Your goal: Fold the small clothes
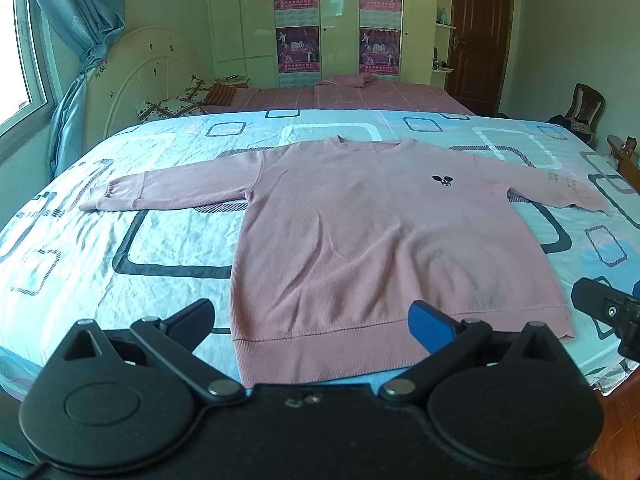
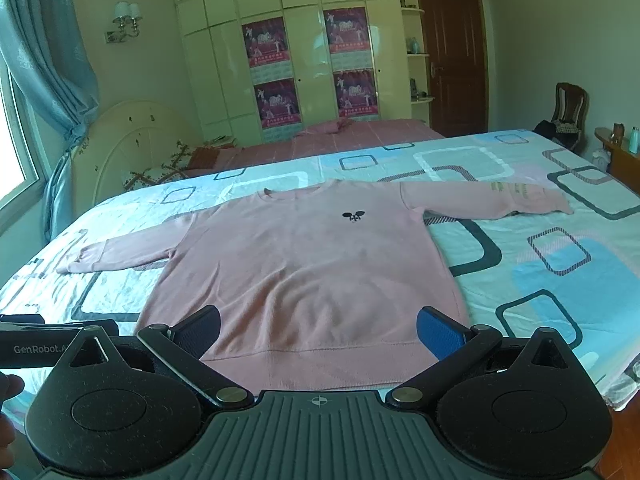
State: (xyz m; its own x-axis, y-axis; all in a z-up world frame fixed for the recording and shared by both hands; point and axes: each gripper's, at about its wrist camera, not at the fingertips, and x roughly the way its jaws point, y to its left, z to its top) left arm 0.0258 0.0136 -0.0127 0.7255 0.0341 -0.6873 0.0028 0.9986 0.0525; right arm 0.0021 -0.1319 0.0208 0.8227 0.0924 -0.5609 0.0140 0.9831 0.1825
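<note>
A pink long-sleeved sweatshirt point(image 1: 360, 240) point(image 2: 304, 272) lies flat and face up on the bed, both sleeves spread out sideways, a small dark emblem on its chest. My left gripper point(image 1: 312, 316) hovers open above the near hem, toward its left half, with nothing between its fingers. My right gripper point(image 2: 318, 326) is also open and empty, held over the middle of the hem. Part of the right gripper point(image 1: 608, 312) shows at the right edge of the left wrist view. The left gripper's body point(image 2: 40, 344) shows at the left edge of the right wrist view.
The bed sheet point(image 1: 120, 240) point(image 2: 540, 264) is light blue with rounded square patterns. A second bed with a pink cover point(image 1: 360, 94) stands behind. A wardrobe with posters point(image 1: 320, 20), a brown door point(image 1: 476, 32), a wooden chair point(image 2: 568, 112) and a curtained window point(image 1: 24, 60) surround the room.
</note>
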